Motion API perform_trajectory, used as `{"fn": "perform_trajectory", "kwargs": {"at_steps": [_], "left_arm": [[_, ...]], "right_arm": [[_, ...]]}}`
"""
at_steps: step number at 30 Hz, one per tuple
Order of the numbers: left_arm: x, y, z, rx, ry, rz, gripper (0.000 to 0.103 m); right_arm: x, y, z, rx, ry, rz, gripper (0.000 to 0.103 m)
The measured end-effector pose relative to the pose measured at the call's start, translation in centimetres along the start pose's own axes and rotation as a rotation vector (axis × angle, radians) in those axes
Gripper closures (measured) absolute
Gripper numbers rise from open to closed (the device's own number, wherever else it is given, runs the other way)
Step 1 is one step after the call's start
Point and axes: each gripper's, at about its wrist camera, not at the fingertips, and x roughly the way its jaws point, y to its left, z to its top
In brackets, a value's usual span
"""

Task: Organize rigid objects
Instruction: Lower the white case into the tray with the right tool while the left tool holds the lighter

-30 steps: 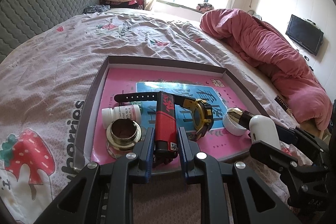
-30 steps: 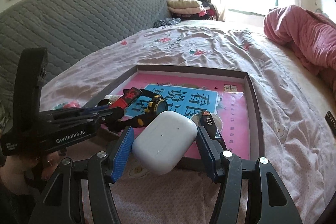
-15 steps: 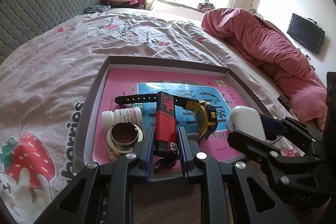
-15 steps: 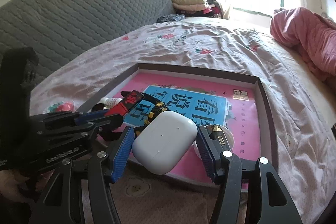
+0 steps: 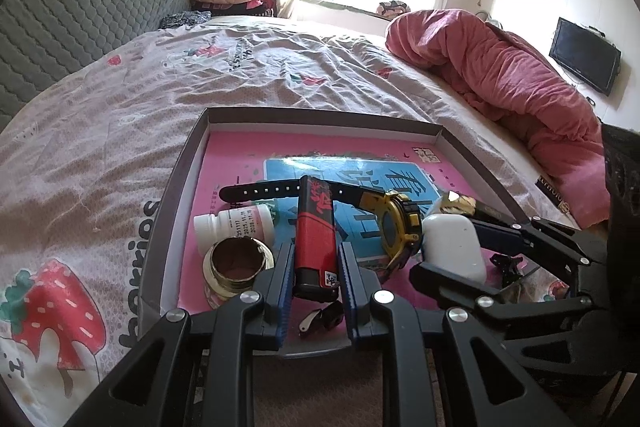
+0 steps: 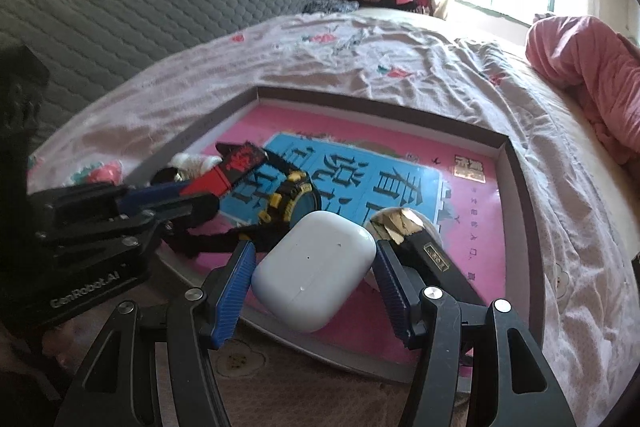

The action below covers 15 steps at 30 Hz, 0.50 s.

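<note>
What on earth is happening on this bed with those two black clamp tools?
A person is sorting small objects into a shallow tray on the bed, using a handheld gripper in each hand. The left gripper has its jaws closed on a red lighter at the tray's near edge. The right gripper holds a white earbud case over that same edge. A yellow watch, a white pill bottle and a gold jar already lie in the tray.

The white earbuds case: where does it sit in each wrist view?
Left wrist view: white earbuds case at right of centre, clamped in the right gripper, beside the yellow watch.
Right wrist view: case at bottom centre, between the blue pads.
Shared landmark: the red lighter, clamped in the left gripper.
</note>
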Motion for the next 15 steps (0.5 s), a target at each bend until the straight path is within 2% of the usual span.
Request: {"fn": "perform_trajectory", "kwargs": {"at_steps": [8,15], "left_arm": [[0.74,-0.79,-0.32,0.037,0.041,0.027,0.081],[0.79,-0.85,-0.30,0.036,0.054,0.021,0.081]], "right_arm": [[0.07,0.17,-0.13,-0.005,0.005,0.002,0.041],[0.15,0.05,-0.16,0.004,0.002,0.010,0.040]]}}
